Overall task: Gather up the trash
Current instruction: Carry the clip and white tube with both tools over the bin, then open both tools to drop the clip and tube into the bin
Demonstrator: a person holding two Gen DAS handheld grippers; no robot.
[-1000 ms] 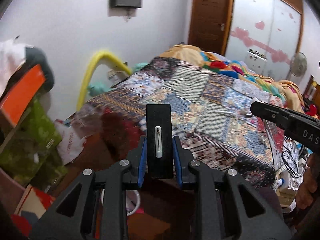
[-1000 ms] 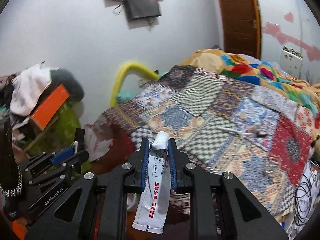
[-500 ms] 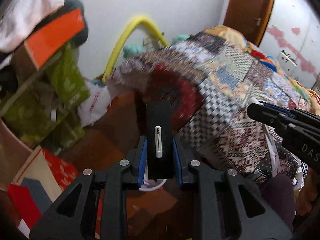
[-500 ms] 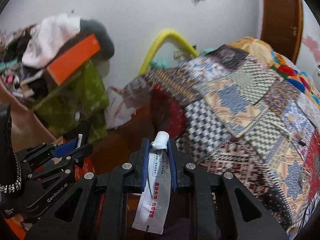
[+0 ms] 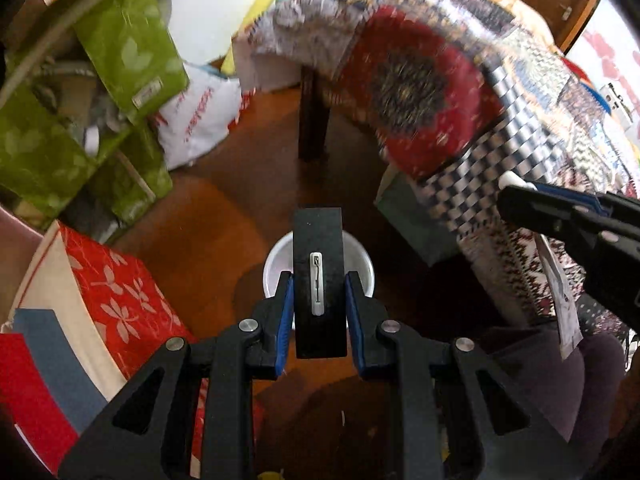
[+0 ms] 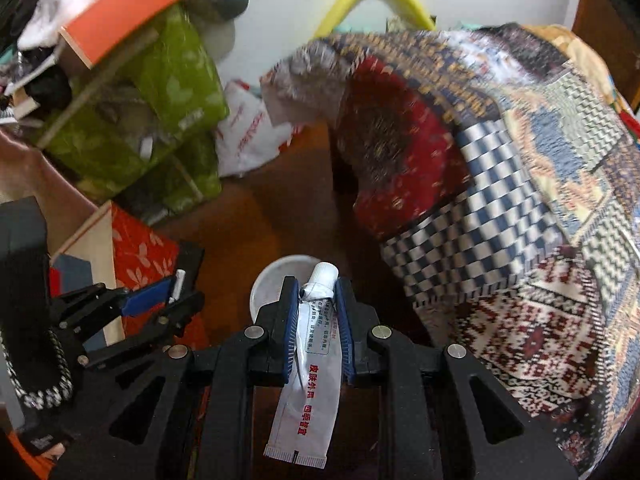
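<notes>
While both hands angle down toward the floor beside the bed (image 5: 460, 92), each tool carries one piece of trash. Left tool (image 5: 319, 304): jaws narrow, clamped on the sides of a flat black card (image 5: 319, 280) with a small white clip on its face. Right tool (image 6: 317, 312): jaws narrow, pinching a white tube (image 6: 312, 364) just below its cap, the crimped tail hanging back toward the hand. A white cup (image 5: 276, 272), apparently the bin, stands on the brown floor directly beyond the left tool's tips, its rim showing on either side of the card; in the right wrist view the same cup (image 6: 268, 284) sits ahead and slightly left of the tips, partly hidden by the tube's cap. Green boxes (image 5: 132, 44) and a red floral box (image 5: 108, 300) crowd the left side; the quilted bed overhangs to the right.

The step in hand looks like the drop. The cup's mouth is small, so each tool should be centred over it before letting go, one at a time rather than together, and brought low so that the card falls on end and the limp tube goes in cap first. The tools sit near each other and could collide over the rim.
</notes>
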